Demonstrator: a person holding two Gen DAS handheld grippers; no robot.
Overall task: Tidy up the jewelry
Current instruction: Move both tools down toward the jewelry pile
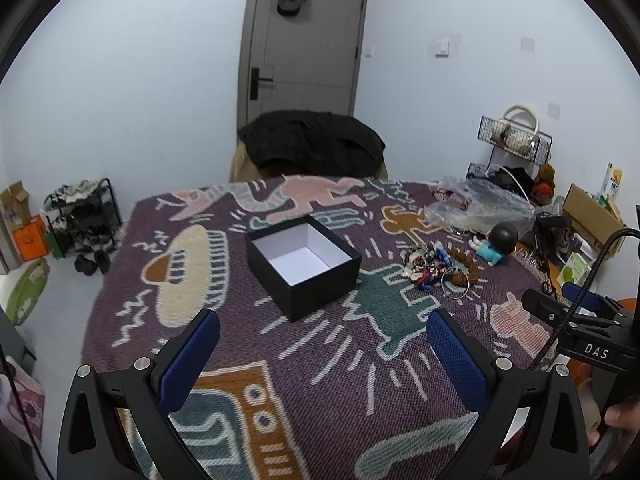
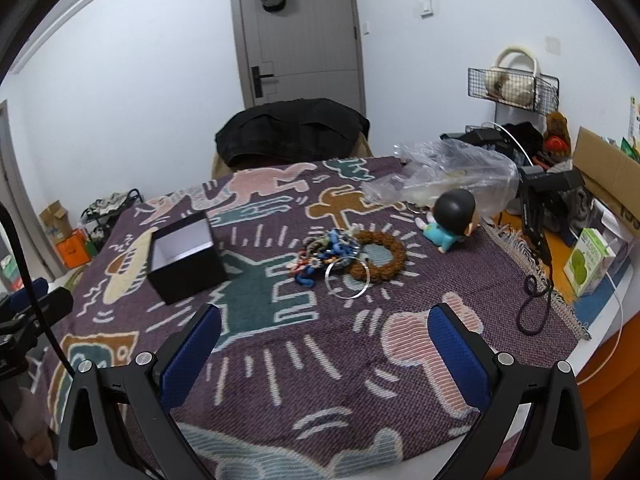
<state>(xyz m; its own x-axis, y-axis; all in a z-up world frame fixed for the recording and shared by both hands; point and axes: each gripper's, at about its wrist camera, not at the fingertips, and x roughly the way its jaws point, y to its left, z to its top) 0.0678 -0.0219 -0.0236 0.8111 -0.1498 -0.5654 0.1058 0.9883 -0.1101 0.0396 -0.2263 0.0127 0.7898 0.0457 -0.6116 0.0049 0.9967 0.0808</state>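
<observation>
Jewelry (image 1: 434,270), a tangle of beads, cords and a thin metal ring, lies just right of the square black box (image 1: 304,266) (matte outside, white inside) on the woven, cartoon-patterned tablecloth (image 1: 328,380). The left gripper (image 1: 322,340) hovers low, blue-padded fingers spread wide, holding nothing.

From the right wrist, a knobbly brown bead bracelet (image 2: 378,254), possibly wooden, touches the heap. The right gripper (image 2: 324,340) gapes empty. A grey door (image 2: 298,36) stands behind.

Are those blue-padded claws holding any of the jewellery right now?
No. The left gripper and right gripper are both open and hold nothing. The heap of beaded jewellery lies untouched on the patterned woven cloth, beside the open black box.
</observation>
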